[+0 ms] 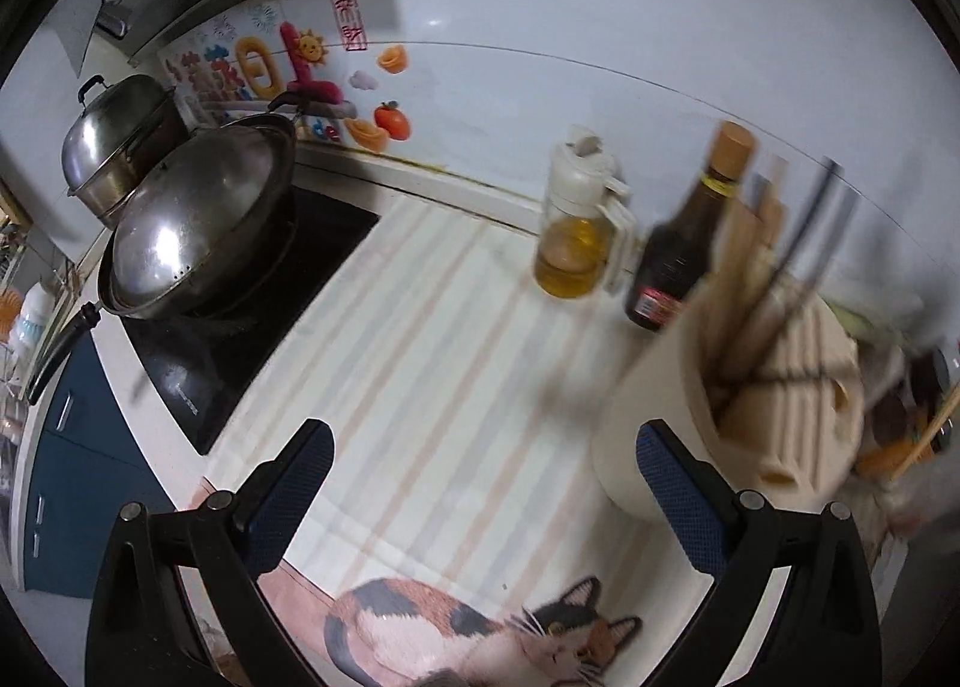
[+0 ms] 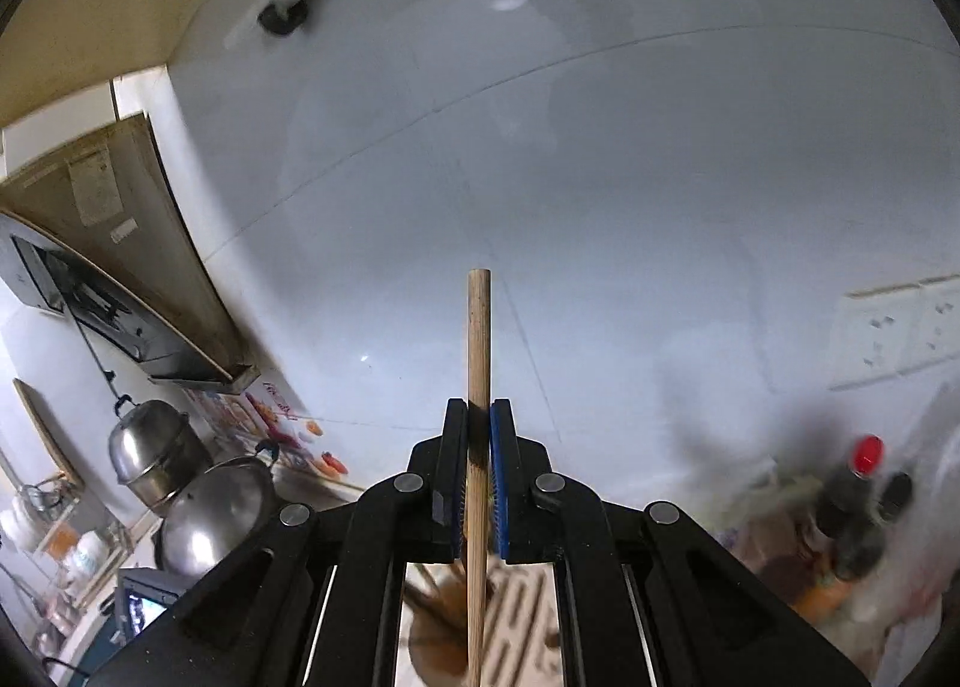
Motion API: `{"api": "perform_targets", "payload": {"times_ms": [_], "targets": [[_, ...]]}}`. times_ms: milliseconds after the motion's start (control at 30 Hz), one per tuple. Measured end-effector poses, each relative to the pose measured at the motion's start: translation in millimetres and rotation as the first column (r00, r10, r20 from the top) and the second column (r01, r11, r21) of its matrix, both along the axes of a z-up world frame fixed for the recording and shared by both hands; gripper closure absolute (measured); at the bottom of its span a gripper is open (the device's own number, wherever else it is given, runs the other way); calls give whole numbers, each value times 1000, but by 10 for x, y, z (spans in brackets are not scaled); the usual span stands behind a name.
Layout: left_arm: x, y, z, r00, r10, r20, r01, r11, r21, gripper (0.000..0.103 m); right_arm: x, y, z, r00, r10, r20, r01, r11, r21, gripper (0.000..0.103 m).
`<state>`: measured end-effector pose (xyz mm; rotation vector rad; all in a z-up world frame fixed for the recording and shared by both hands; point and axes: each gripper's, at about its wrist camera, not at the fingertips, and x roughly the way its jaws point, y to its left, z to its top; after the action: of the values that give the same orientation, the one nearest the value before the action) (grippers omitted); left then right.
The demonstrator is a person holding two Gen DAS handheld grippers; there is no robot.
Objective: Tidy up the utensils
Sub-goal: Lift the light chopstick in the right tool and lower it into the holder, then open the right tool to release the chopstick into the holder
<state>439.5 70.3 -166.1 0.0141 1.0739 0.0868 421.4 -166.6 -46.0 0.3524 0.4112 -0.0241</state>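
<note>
My right gripper point(image 2: 478, 417) is shut on a wooden chopstick point(image 2: 478, 339) that stands upright between its pads, its lower end reaching down over the beige utensil holder point(image 2: 516, 615). In the left wrist view that holder point(image 1: 750, 399) stands at the right on the striped cloth, with several wooden and dark utensils point(image 1: 774, 267) in it, blurred. My left gripper point(image 1: 483, 447) is open and empty, low over the cloth, its right finger point(image 1: 684, 495) just in front of the holder.
An oil dispenser point(image 1: 576, 231) and a dark sauce bottle point(image 1: 678, 261) stand by the wall behind the holder. A lidded wok point(image 1: 198, 231) sits on the black cooktop point(image 1: 252, 321), a steel pot point(image 1: 120, 141) behind it. More bottles point(image 2: 852, 507) crowd the right.
</note>
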Motion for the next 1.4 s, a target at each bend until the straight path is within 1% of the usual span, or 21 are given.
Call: {"api": "perform_targets", "payload": {"times_ms": [200,433,533,633,767,833,900,967,1033,1067,1100,1167,1200,1233,1267,1300,1367,1400], "targets": [[374,152,-105,999,44,-22,-44,999,14,0,562,240,-238,1000,14,-9,-14,1000,-20,96],[570,229,-224,996,78,-48,-78,997,11,0,917,432,-600,1000,27,1,-26,997,-71,96],[616,249,-255,995,86,-51,-85,996,8,0,919,456,-712,999,34,15,-32,995,-97,96],[632,245,-262,995,90,-51,-90,996,6,0,834,448,-774,998,33,49,-28,995,-100,96],[623,231,-252,996,80,-45,-80,997,-1,0,720,472,-812,997,68,37,-64,993,-95,96],[600,217,-235,997,73,-39,-73,997,0,0,667,502,-836,996,86,13,-84,992,-99,95],[562,215,-207,997,66,-33,-66,998,0,0,631,511,-867,993,112,-28,-114,990,-84,95],[498,218,-148,998,60,-11,-60,998,-2,0,594,506,-870,987,136,-83,-141,988,-62,94],[411,219,-64,999,51,19,-51,999,0,0,507,456,-846,985,133,-114,-139,989,-51,72],[362,221,-18,998,47,37,-47,999,0,0,438,428,-805,983,126,-135,-133,990,-44,46],[302,224,29,998,42,53,-42,999,-2,0,378,401,-784,982,117,-149,-125,991,-47,30],[171,229,115,996,35,84,-34,999,-6,0,235,357,-724,979,95,-179,-108,992,-67,27],[124,235,138,995,31,95,-30,1000,-6,0,163,363,-709,974,64,-218,-89,991,-105,24],[54,237,171,994,25,109,-24,1000,-7,0,104,354,-709,969,48,-244,-80,989,-122,22],[-48,228,208,992,16,126,-16,1000,-5,0,19,338,-720,963,36,-266,-75,988,-135,16],[-117,222,232,991,10,135,-10,1000,-3,0,-63,336,-739,956,4,-292,-56,984,-170,10],[-260,209,276,988,-1,153,1,1000,-4,0,-189,345,-783,946,-33,-322,-37,977,-209,4],[-324,202,299,987,-5,161,7,1000,-9,0,-263,352,-820,938,-59,-341,-25,972,-235,3]]}}
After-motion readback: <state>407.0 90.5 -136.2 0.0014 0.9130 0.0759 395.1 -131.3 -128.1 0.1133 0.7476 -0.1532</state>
